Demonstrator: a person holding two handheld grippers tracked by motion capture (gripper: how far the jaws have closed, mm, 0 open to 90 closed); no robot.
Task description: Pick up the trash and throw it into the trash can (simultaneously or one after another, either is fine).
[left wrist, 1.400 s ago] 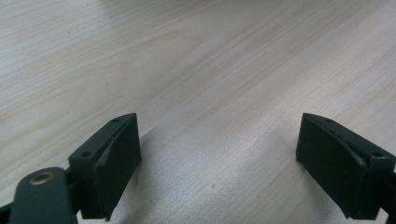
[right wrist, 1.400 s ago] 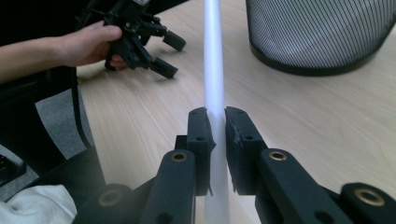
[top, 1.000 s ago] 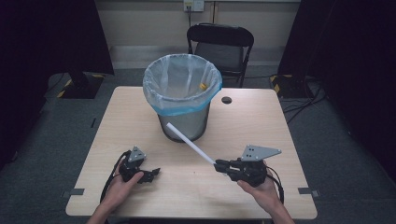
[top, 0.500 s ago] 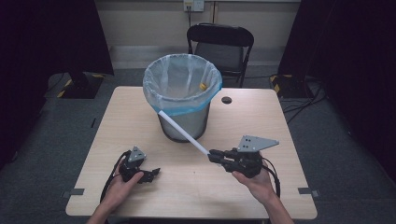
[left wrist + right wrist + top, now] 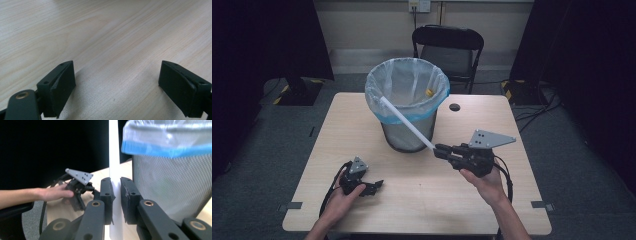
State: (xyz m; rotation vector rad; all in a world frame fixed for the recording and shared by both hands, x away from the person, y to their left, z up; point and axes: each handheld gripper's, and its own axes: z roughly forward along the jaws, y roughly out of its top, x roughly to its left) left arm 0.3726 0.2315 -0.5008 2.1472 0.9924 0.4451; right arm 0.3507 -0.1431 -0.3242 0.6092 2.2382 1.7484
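Right gripper [image 5: 441,150] is clamped tight on one end of a long white stick [image 5: 406,122], jaws pinching it flat on both sides in the right gripper view [image 5: 114,195]. It's held above the table's [image 5: 362,125] right half. The stick slants up and away to the left, its free end over the near left rim of the bin [image 5: 407,107]. The bin is wire mesh, lined with a clear bag with a blue band, standing at the middle of the table toward the far edge. A small yellow bit [image 5: 429,92] lies inside against the far right wall.

Left gripper [image 5: 374,185] rests on the table near the front left corner, hand on it, jaws spread wide with nothing between them, bare wood in front [image 5: 115,82]. Well apart from the bin.

Step in hand looks like dropping the stick into the bin. To do it well:
- lift the held end higher so the stick tips steeper, free end pointing down into the bag rather than lying across the rim
- bring the gripper closer to the bin before letting go; released from here the stick would likely pivot on the rim and fall back onto the table
- keep the tip off the thin liner, it could snag or drag the bag down
- avoid pushing sideways on the rim; the bin looks light and may slide or tip
- open only once most of the length is past the rim

Left gripper can stay put.
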